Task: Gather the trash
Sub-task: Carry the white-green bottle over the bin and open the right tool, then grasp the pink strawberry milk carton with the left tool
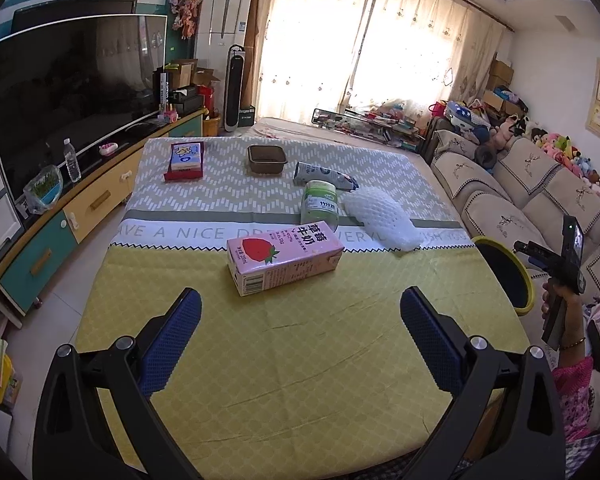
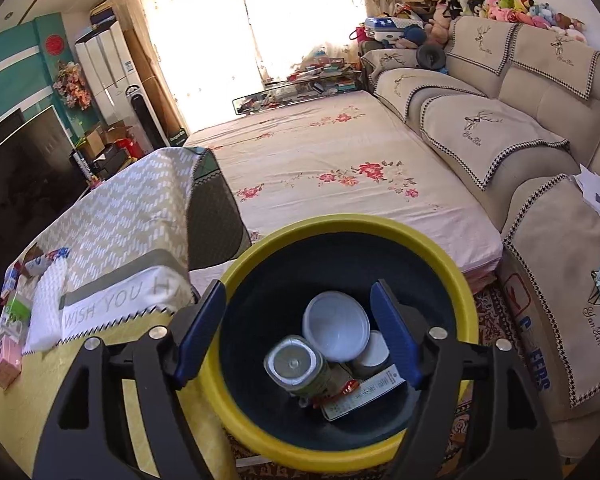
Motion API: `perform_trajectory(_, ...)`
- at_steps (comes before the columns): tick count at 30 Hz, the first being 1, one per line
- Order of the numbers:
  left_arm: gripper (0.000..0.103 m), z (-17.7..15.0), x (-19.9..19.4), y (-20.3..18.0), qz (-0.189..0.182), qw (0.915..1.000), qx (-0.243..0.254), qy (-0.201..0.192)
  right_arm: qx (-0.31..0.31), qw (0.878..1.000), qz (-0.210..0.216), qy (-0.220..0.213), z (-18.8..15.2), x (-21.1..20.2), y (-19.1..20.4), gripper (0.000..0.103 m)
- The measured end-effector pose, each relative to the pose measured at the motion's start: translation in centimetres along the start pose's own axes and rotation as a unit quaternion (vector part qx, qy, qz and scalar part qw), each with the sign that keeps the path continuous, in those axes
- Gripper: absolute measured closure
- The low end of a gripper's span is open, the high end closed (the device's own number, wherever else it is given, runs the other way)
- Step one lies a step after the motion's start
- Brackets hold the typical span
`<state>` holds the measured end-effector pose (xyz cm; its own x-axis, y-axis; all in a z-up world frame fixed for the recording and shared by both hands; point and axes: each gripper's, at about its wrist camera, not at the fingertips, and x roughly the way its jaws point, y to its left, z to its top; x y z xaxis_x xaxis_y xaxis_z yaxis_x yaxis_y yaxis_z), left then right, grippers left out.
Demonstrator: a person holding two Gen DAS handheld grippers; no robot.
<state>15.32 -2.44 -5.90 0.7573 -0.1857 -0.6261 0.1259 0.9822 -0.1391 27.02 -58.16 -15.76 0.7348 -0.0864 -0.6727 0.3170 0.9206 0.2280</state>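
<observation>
A pink strawberry milk carton (image 1: pixel 284 256) lies on the yellow part of the tablecloth, just ahead of my left gripper (image 1: pixel 300 340), which is open and empty. Behind it lie a green jar (image 1: pixel 320 204), a white foam net (image 1: pixel 380 220), a grey pouch (image 1: pixel 324 174) and a dark tray (image 1: pixel 267 158). My right gripper (image 2: pixel 300 332) is open and empty, held over the yellow-rimmed bin (image 2: pixel 352 232). The bin holds a jar (image 2: pixel 296 368), a white lid (image 2: pixel 336 326) and a small box (image 2: pixel 364 396). The bin's rim also shows in the left wrist view (image 1: pixel 528 280).
A red-and-blue box (image 1: pixel 186 160) sits at the table's far left. A TV (image 1: pixel 72 92) on a cabinet stands to the left. A beige sofa (image 2: pixel 500 128) runs along the right. A floral-sheeted bed (image 2: pixel 332 168) lies beyond the bin.
</observation>
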Motion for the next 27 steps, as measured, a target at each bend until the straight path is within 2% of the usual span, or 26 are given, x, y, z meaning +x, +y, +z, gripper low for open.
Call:
perform_trajectory(4, 0.005, 0.5, 2.4, -0.2, -0.004, 0.9992, 0.038, 0.01, -0.006, 1.0, 0.019, 0.006, -1.4, -1.2, 1.3, 0.031)
perform_trajectory(10, 0.005, 1.5, 6.7, 0.8, -0.069, 0.9934, 0.088, 0.025, -0.015, 0.999, 0.036, 0.013, -2.8, -2.3, 2.8, 0.031)
perform_trajectory(18, 0.005, 3.2, 12.8, 3.6, -0.1, 0.9842, 0.133, 0.061, -0.023, 0.999, 0.041, 0.026, -3.5, -2.4, 4.6, 0.03)
perform_trajectory(22, 0.005, 3.5, 15.3, 3.9, -0.073, 0.9795, 0.168, 0.084, -0.025, 0.998, 0.047, 0.026, -3.5, -2.5, 5.2, 0.03)
perform_trajectory(27, 0.005, 3.1, 17.1, 2.8, -0.091, 0.9681, 0.205, 0.112, -0.027, 0.998, 0.051, 0.033, -3.6, -2.1, 5.5, 0.03)
